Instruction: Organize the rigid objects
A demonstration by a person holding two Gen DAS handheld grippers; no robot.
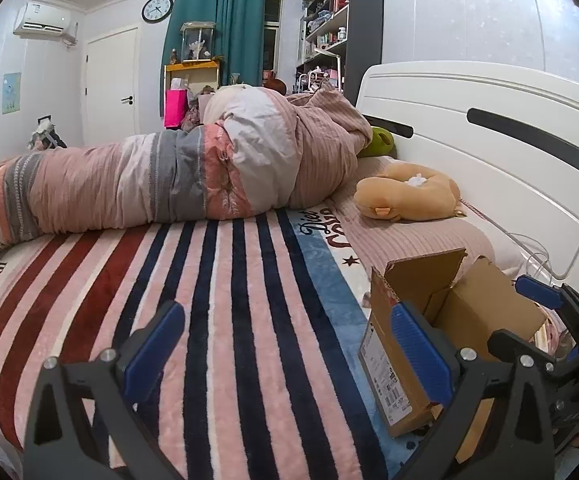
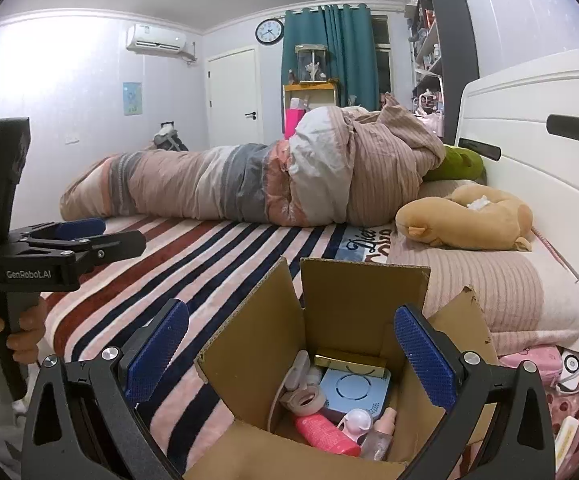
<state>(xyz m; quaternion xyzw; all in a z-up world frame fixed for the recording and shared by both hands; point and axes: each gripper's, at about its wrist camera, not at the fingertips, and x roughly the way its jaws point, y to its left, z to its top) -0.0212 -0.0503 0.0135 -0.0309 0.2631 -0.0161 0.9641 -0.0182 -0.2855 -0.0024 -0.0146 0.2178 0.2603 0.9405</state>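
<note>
Both tongs gape, empty: right tongs [image 2: 291,350] above the cardboard box [image 2: 363,292], left tongs [image 1: 289,344] over open striped blanket [image 1: 225,280].

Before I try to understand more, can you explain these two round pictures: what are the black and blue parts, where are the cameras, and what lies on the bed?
No robot arm here: a person holds a hand tool in each hand, with a camera looking along its blue-padded jaws. The left gripper is open and empty, over the striped blanket. The right gripper is open and empty too, above an open cardboard box of small things: a pink bottle, a tape roll, a blue case. Behind lie a rolled quilt and a plush toy.
</note>
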